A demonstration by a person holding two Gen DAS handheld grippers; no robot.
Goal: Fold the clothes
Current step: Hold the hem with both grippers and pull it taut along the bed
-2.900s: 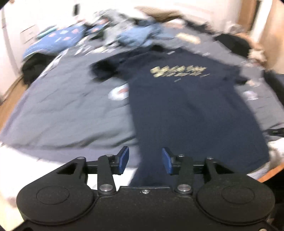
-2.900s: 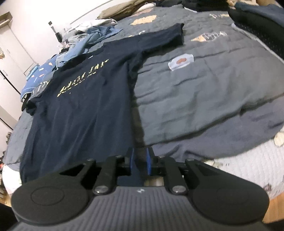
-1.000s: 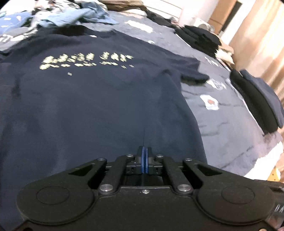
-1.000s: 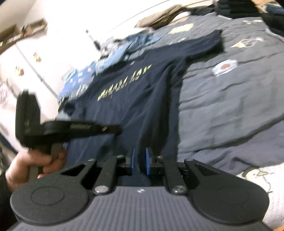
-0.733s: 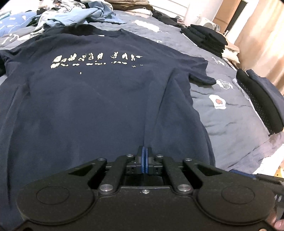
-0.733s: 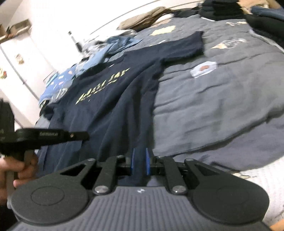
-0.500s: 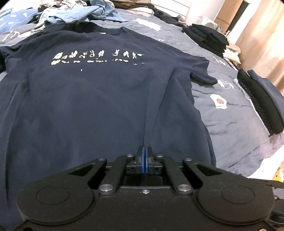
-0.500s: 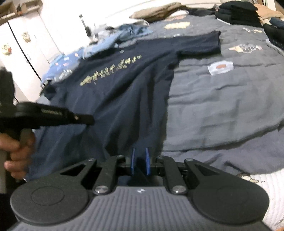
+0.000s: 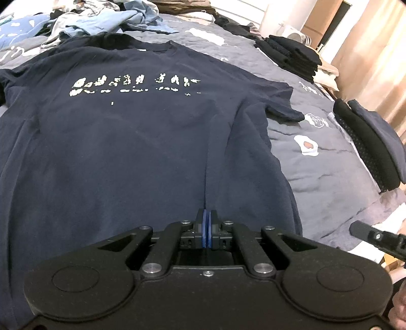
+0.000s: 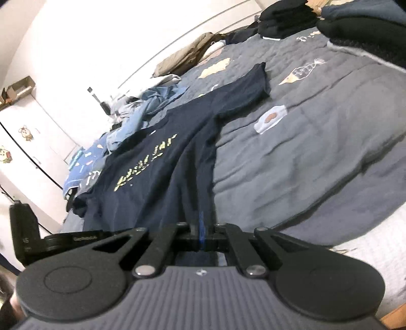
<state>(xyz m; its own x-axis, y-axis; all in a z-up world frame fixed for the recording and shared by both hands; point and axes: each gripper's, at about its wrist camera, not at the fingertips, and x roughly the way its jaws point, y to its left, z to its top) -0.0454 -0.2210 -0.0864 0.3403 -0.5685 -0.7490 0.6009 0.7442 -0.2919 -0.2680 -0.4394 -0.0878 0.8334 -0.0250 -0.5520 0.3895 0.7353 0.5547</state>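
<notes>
A navy T-shirt [image 9: 127, 142] with pale chest lettering lies face up and spread flat on the grey quilt [image 9: 330, 177]. My left gripper [image 9: 208, 219] sits at the near hem, its blue pads pressed together on the cloth, and a crease runs up from its tip. In the right wrist view the T-shirt [image 10: 162, 182] stretches away to the left. My right gripper [image 10: 201, 226] is at the hem's right corner; its jaws are closing and the pads look together on the fabric edge. The picture there is blurred.
Two stacks of folded dark clothes [image 9: 291, 53] [image 9: 370, 142] lie on the bed's right side. A heap of light blue clothes [image 9: 106, 22] lies beyond the collar. White cupboards [image 10: 25, 142] stand to the left. The bed's wooden edge [image 10: 395, 317] is near.
The right gripper's narrow gap has shut at the hem corner, and its view has rolled and shifted. The left gripper has stayed shut in place at the hem.
</notes>
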